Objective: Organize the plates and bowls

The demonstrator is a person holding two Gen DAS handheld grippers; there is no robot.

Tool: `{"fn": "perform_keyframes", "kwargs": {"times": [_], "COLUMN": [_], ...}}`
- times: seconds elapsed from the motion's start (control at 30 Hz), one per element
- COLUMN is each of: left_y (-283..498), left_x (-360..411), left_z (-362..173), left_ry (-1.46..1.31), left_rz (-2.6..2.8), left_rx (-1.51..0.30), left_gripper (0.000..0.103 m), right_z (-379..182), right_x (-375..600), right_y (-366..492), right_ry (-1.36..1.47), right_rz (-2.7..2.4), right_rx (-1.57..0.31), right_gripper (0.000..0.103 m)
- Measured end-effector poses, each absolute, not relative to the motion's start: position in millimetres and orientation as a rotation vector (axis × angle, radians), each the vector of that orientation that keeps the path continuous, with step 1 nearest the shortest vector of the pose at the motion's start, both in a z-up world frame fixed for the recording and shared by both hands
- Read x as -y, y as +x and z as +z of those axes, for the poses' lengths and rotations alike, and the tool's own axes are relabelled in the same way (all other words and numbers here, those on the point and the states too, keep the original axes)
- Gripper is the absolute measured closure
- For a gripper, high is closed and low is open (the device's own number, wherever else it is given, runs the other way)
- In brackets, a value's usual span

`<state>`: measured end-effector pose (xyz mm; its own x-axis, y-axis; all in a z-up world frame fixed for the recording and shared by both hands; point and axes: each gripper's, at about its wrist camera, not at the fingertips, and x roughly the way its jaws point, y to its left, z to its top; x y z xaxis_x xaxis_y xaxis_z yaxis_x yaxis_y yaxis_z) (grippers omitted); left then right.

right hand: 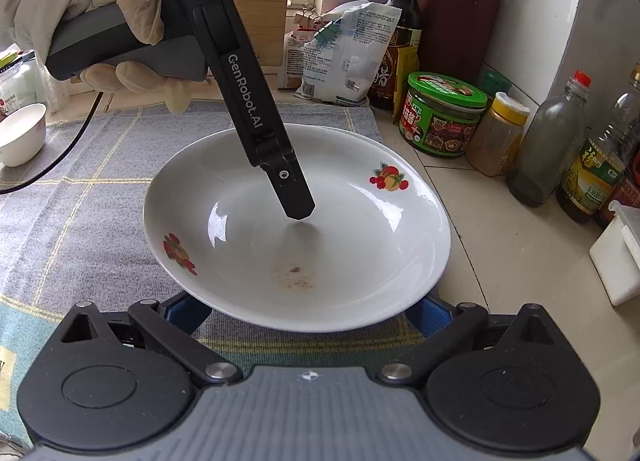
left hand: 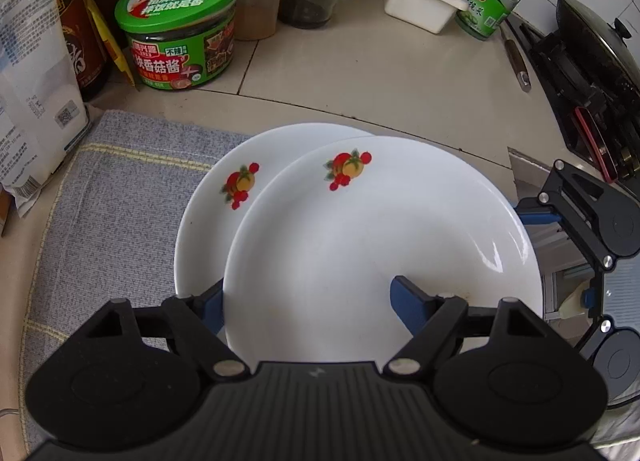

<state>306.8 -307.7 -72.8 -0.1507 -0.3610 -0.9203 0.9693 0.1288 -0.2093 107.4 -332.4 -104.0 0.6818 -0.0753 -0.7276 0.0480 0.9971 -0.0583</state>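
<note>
Upper plate point(left hand: 384, 237): white, with a fruit print near the far rim; it lies overlapping a second plate, shifted to the right of it.
Lower plate point(left hand: 208, 213): white, same fruit print, resting on the cloth and partly covered by the upper plate.
Left gripper point(left hand: 308, 301): fingers spread wide; one blue fingertip sits inside the upper plate's bowl, the other outside its left rim, and it is not closed on anything.
Right gripper point(right hand: 304, 313): open wide at the near rim of the upper plate, its blue fingertips mostly hidden under that rim; whether they touch it cannot be told.
Cloth point(left hand: 120, 189): grey-blue with pale yellow stripes, spread on the surface under the plates.
Small white bowl point(right hand: 20, 133): stands apart at the far left edge of the cloth.
Green-lidded jar point(left hand: 180, 25): behind the cloth among bottles.
</note>
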Motion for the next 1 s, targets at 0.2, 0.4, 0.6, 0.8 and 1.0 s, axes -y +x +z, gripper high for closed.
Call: {"fn": "perform_keyframes", "kwargs": {"times": [0.2,0.4,0.6,0.8,1.0], "left_y": [309.3,309.1,306.8,307.6,308.4], "left_x": [311.5,317.8,322.0,323.4,322.7], "left_z": [-77.3,-81.3,-80.5,-79.6,-77.2], "left_ry": [0.719,0.734,0.767,0.776,0.789], "left_rz": [-1.366,-1.357,-1.349,-1.340,-1.334], "left_rx": [-1.163,-1.176,-1.155,-1.149,-1.143], "left_gripper": [0.021,0.015,0.014,0.014,0.013], "right_z": [-104.3,-102.7,-102.6,-102.6,-101.3], "right_x": [332.0,333.3,335.5,335.5,335.7], "right_y": [107.9,109.1,109.1,107.7,104.4], "right_ry": [-0.042,-0.040,-0.034,-0.033,-0.028], "right_rz": [-0.087,-0.093,-0.101,-0.096,-0.089], "right_rx": [-0.821,-0.823,-0.821,-0.820,-0.810], "right_gripper": [0.000,0.000,0.000,0.000,0.000]}}
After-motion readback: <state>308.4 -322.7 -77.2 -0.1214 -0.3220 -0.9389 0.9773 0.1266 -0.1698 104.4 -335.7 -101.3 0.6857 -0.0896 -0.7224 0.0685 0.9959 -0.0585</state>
